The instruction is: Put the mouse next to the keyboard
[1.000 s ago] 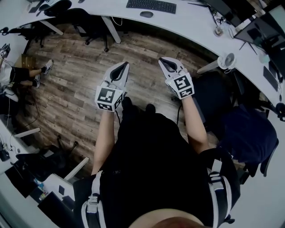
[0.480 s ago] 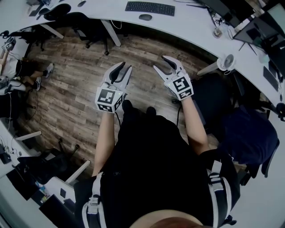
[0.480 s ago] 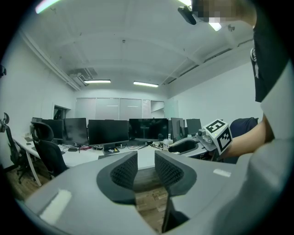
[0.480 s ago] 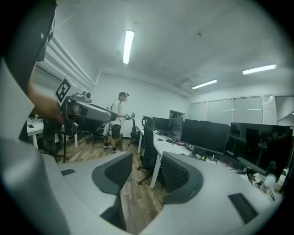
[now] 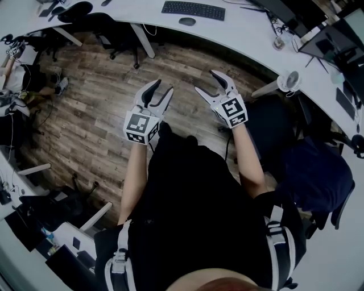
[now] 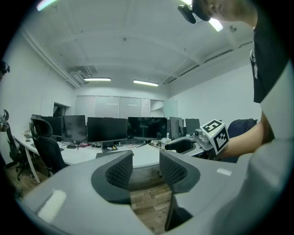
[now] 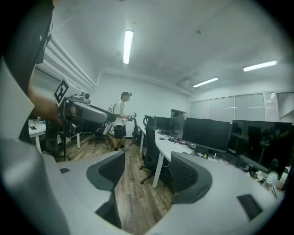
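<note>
The grey plastic left gripper [image 6: 146,161], its jaws just opening with nothing between them, faced a long white desk [image 6: 82,157]. Black flat monitors [image 6: 106,128] lined the desk, and a black keyboard [image 6: 110,154] lay on it.

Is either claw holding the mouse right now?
No, the left gripper and the right gripper have just been opening with nothing between their jaws, and the mouse lies on the desk by the keyboard.

No lettering, brand, number or sign can be read in any view.
</note>
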`<state>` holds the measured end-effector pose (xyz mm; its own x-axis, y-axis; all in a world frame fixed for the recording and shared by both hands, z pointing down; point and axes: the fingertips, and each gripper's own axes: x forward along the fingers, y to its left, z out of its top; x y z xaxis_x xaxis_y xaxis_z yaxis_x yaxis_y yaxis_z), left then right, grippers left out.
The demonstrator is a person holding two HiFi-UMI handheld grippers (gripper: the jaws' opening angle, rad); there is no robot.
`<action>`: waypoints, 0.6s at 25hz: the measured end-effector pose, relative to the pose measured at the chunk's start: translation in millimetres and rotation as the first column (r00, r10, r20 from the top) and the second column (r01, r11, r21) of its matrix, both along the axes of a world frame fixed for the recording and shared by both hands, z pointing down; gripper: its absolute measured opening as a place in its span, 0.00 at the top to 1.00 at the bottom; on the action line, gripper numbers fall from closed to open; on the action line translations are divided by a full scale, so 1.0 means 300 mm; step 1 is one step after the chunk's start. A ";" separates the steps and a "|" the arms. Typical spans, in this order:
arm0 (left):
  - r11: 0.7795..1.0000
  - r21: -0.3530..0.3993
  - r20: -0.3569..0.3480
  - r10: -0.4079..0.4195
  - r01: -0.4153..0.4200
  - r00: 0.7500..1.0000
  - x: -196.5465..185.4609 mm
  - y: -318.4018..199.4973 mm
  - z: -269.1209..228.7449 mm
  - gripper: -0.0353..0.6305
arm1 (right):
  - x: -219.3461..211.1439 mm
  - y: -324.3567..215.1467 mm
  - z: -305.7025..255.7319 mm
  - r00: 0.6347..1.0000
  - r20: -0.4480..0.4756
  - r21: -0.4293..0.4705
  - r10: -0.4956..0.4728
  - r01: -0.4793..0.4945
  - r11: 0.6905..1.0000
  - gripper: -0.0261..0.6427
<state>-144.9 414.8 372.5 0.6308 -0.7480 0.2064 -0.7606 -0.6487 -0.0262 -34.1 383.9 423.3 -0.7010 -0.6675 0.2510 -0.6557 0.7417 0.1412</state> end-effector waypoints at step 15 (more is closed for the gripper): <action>1.000 0.003 -0.029 -0.001 0.001 1.000 -0.038 -0.116 0.013 0.67 | 0.017 -0.108 0.030 0.998 -0.008 -0.026 0.060 -0.060 0.998 0.50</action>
<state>-156.3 380.1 376.4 0.6358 -0.7490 0.1862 -0.7616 -0.6480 -0.0061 -28.9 351.6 432.2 -0.6583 -0.7011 0.2740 -0.6980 0.7048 0.1267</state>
